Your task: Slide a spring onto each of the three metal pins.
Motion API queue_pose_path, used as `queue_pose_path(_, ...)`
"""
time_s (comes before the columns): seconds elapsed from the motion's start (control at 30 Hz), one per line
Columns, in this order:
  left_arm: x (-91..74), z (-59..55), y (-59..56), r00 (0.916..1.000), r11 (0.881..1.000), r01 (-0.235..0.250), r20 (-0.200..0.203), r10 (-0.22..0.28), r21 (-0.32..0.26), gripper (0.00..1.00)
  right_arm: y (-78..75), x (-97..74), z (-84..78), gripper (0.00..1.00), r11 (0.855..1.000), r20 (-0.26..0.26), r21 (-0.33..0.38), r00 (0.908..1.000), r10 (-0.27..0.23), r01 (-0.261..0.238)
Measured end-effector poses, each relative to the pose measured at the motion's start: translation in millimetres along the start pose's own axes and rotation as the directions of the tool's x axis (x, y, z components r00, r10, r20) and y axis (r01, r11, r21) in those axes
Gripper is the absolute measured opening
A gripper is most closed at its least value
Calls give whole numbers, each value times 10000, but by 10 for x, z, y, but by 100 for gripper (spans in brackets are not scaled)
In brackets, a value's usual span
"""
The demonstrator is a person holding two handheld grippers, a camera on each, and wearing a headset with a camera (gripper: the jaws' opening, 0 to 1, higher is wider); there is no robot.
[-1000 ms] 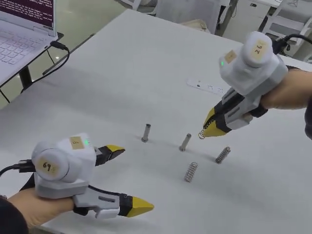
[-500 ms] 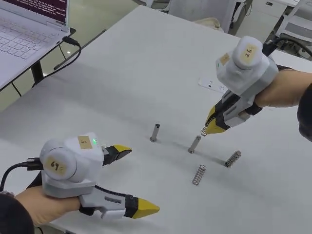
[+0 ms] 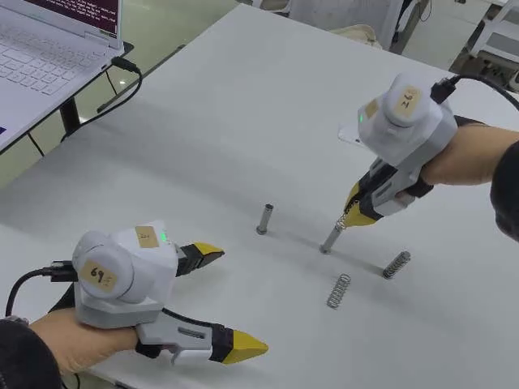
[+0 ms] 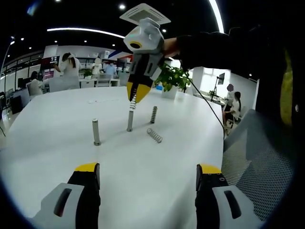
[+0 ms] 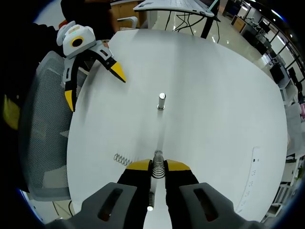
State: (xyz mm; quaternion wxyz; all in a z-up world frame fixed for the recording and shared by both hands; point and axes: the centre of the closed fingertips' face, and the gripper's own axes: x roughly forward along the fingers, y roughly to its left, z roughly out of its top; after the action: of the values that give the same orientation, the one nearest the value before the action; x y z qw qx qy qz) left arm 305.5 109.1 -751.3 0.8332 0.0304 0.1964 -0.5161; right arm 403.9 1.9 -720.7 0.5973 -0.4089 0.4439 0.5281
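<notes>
**Right tool held a spring at the top of a pin**

We saw the right tool [image 3: 357, 217] clenched on a spring [image 3: 344, 220] and pointing steeply down at the desk [image 3: 243, 121]. The spring hung from the yellow tips. Its lower end met the top of the upright metal pin [image 3: 330, 239] directly beneath it. We could not tell whether it sat over the pin's tip. In the right gripper view the spring [image 5: 157, 168] was pinched between the two jaws.

A second pin [image 3: 264, 219] stood bare to the left of the first, well apart from it. A loose spring [image 3: 339, 291] lay flat on the desk, nearer to us than the pins. A third spring [image 3: 396, 264] was just to its right. In the left gripper view the third spring [image 4: 154, 114] stood upright, though we could not make out a pin inside it.

The left tool [image 3: 239, 301] was released, its jaws spread wide and grasping nothing. It was held low at the near side of the desk, well apart from the pins.

A laptop [image 3: 49, 49] sat beyond the desk's left edge, with a black cable [image 3: 130, 77] trailing from it.
</notes>
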Motion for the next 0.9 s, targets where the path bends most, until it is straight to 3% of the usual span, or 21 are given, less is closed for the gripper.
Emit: queue_pose_path(0.9,-21,-33,14,9999,10000,-37,-117,37,-54,76,8,172,-37,8,9998,-130,-2,9997,189,-189)
